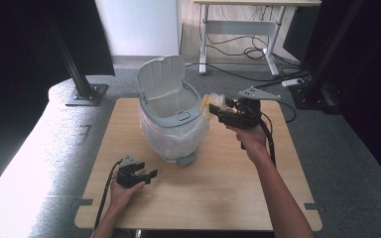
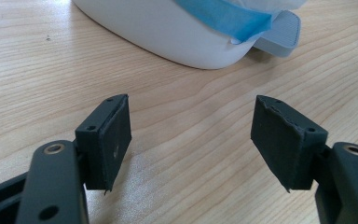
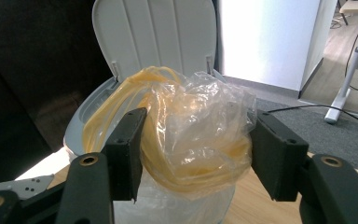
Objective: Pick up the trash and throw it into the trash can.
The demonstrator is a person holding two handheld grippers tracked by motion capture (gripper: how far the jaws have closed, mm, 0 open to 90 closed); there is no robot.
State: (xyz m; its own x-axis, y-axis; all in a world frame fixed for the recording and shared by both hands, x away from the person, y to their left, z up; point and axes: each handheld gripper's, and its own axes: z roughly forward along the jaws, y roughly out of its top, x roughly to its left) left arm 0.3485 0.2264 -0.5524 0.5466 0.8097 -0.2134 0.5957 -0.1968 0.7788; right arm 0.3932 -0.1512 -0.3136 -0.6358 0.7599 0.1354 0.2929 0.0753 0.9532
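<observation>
Crumpled bag (image 1: 213, 102), yellowish clear plastic, sits in the right claw (image 1: 217, 110) just beside the bin (image 1: 171, 116) rim, lid up. Bin stands mid-tabletop (image 1: 228, 193) toward the far edge; bare wood all round it. Left claw (image 1: 146, 174) rests near the bin's foot. Left gripper view: left claw (image 2: 191, 135) spread wide, nothing between, bin base (image 2: 186, 37) ahead. Right gripper view: right claw (image 3: 196, 149) clamps the bag (image 3: 196, 130) in front of the open bin (image 3: 154, 42).
</observation>
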